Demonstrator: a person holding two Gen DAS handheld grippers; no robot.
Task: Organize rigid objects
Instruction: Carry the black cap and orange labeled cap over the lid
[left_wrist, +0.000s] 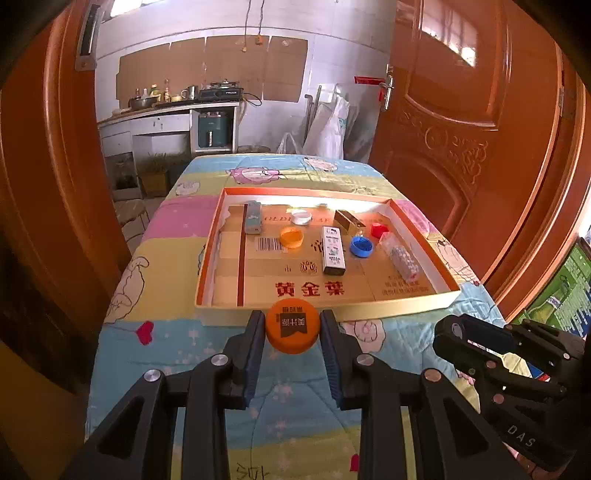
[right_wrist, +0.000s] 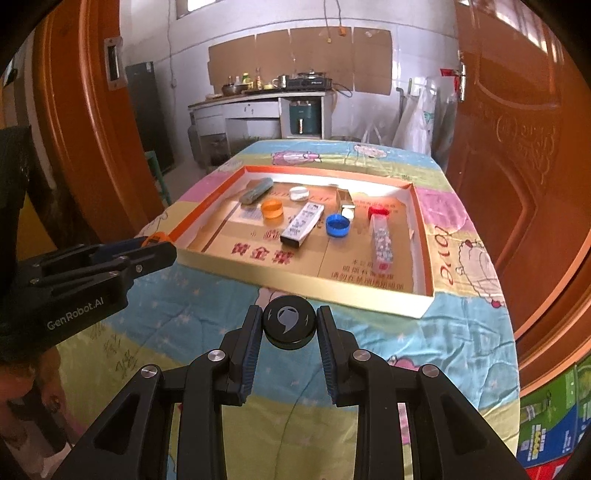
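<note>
A round orange plastic bottle cap (left_wrist: 293, 326) with a black printed label on top is pinched at its rim above the quilted cloth, just short of the tray's near wall. A round black screw cap (right_wrist: 289, 322) with a pale swirl emblem is pinched likewise. Inside the shallow orange-rimmed cardboard tray (left_wrist: 325, 306) lie a translucent orange lid (left_wrist: 291, 237), a white lid (left_wrist: 301, 217), a blue cap (left_wrist: 361, 246), a red cap (left_wrist: 379, 230), a white printed box (left_wrist: 333, 250), a grey-green bar (left_wrist: 252, 217), a gold box (left_wrist: 348, 220) and a clear packet (left_wrist: 402, 257)

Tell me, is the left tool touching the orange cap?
Touching. The left wrist view shows the left tool with both blue pads pressed against the sides of the orange cap.
</note>
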